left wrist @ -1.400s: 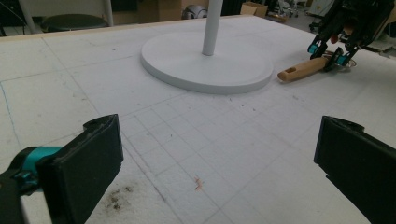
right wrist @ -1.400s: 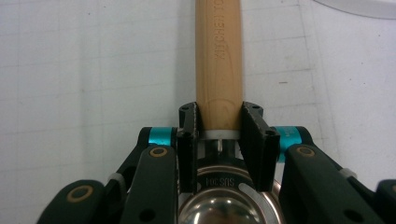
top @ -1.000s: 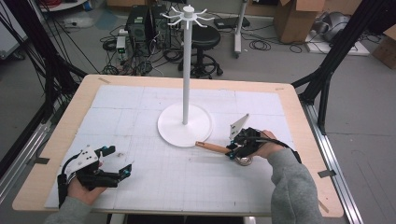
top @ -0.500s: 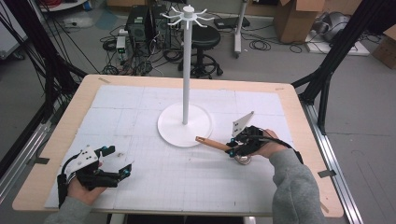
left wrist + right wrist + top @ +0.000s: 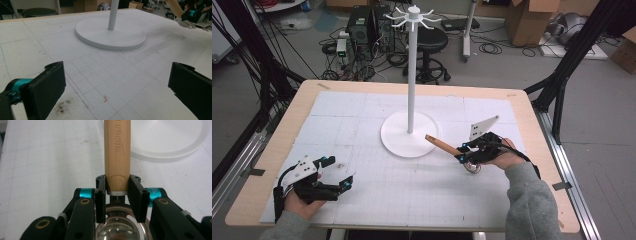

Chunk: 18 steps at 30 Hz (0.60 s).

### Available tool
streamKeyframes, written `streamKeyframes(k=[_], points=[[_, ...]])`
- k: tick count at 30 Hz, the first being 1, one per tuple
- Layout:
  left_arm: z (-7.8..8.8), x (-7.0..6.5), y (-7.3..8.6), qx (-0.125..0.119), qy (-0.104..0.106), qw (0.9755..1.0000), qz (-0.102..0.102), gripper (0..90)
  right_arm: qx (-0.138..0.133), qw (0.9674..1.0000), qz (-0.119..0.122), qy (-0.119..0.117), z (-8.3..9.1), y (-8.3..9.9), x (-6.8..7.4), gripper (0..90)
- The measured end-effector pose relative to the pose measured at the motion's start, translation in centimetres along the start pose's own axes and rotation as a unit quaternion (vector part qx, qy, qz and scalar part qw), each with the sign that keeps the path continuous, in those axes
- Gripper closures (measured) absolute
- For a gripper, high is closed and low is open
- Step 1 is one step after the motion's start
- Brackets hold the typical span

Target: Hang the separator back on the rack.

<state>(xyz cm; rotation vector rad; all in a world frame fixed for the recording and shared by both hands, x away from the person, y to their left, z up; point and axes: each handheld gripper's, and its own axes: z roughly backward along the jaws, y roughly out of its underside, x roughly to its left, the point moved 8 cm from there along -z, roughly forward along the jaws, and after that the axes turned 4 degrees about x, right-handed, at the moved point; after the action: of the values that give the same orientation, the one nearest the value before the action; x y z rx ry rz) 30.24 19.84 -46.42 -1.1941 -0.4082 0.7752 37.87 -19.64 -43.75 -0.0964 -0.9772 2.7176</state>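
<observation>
**Q:** Where is the utensil, and which way does it point?

**A:** The wooden-handled utensil with a round steel head (image 5: 447, 146) is at about 4 o'clock from the tall white stand with a round flat base (image 5: 410, 132), on the right half of the white gridded table mat (image 5: 412, 200). Its long axis is tilted: the bare handle end points toward 10 o'clock, up and over the base's edge, while the steel head sits low by the right gripper (image 5: 467, 152). In the right gripper view the pale handle (image 5: 117, 155) runs straight away from the camera toward 12 o'clock, stamped "KITCHEN", with the shiny perforated head (image 5: 122, 225) nearest the lens.

**Q:** What are the grippers doing?

**A:** The right gripper's black jaws are clamped on the handle where it meets the metal collar. The left gripper (image 5: 332, 182) rests near the mat's front-left corner, around 7 o'clock from the stand, jaws spread wide apart with nothing between them.

**Q:** Any containers?

**A:** Cardboard boxes (image 5: 532, 20) stand on the floor beyond the table; their contents cannot be made out.
</observation>
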Motion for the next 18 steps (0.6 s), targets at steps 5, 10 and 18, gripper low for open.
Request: streamKeyframes(k=[5,10,18], points=[[0.0,0.0,0.0,-0.001,-0.001,1.0,0.001,1.8,-0.037,0.9993,-0.003,0.001,0.5,-0.3,0.1,69.6],[-0.2,-0.1,0.0,0.001,0.001,1.0,0.0,1.8,-0.063,0.9977,-0.014,0.022,0.9,-0.4,0.0,69.6],[-0.6,-0.1,-0.3,-0.002,0.004,1.0,-0.002,1.8,-0.101,0.993,-0.052,0.033,2.1,-0.3,-0.3,69.6]])
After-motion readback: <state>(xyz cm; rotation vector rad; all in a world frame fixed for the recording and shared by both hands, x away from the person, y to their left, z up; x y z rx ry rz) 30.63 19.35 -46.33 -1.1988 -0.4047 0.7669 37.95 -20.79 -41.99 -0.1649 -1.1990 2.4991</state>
